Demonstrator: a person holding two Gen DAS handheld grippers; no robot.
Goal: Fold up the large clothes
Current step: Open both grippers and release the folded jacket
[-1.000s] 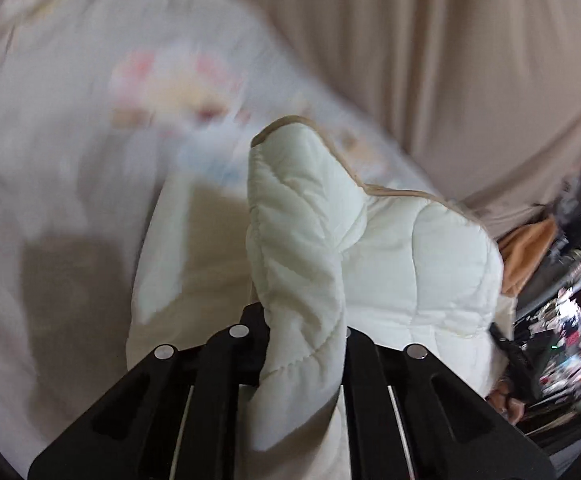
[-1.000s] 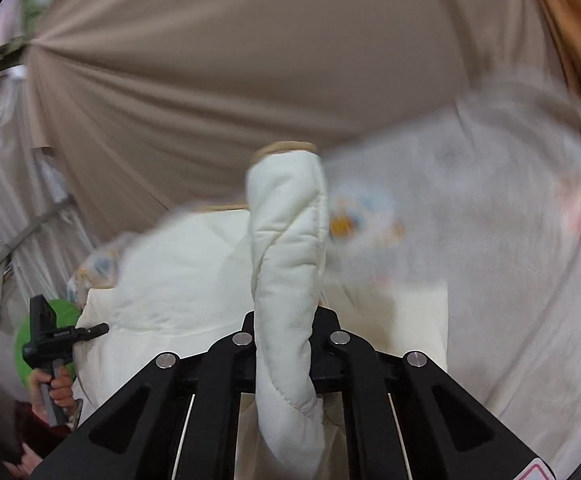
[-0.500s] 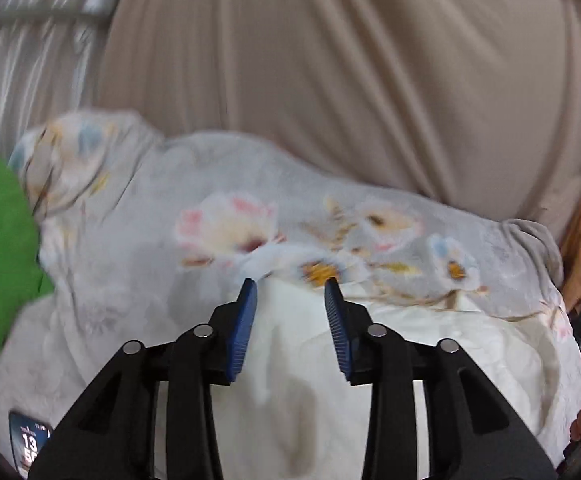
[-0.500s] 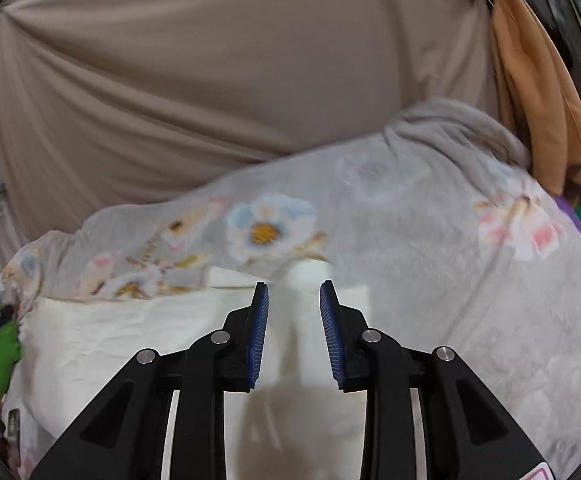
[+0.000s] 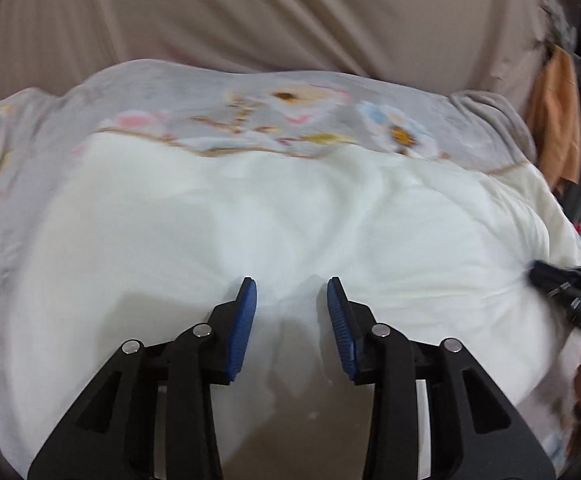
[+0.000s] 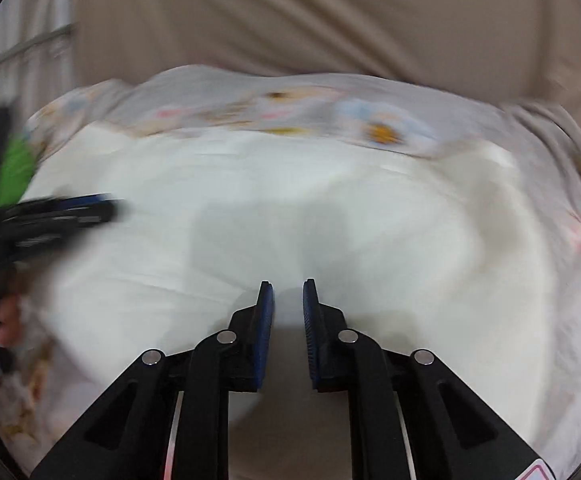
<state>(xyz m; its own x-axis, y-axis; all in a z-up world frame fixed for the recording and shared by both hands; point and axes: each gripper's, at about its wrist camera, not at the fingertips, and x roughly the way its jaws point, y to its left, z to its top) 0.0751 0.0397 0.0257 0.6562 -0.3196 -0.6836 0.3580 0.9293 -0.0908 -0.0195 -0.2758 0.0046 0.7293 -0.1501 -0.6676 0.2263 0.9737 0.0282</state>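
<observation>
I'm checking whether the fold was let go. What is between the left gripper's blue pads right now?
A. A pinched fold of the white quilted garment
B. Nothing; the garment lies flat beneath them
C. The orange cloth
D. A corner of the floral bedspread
B: in the left wrist view the left gripper shows an empty gap between its blue pads, with the white quilted garment lying spread on the floral bedspread below.
</observation>
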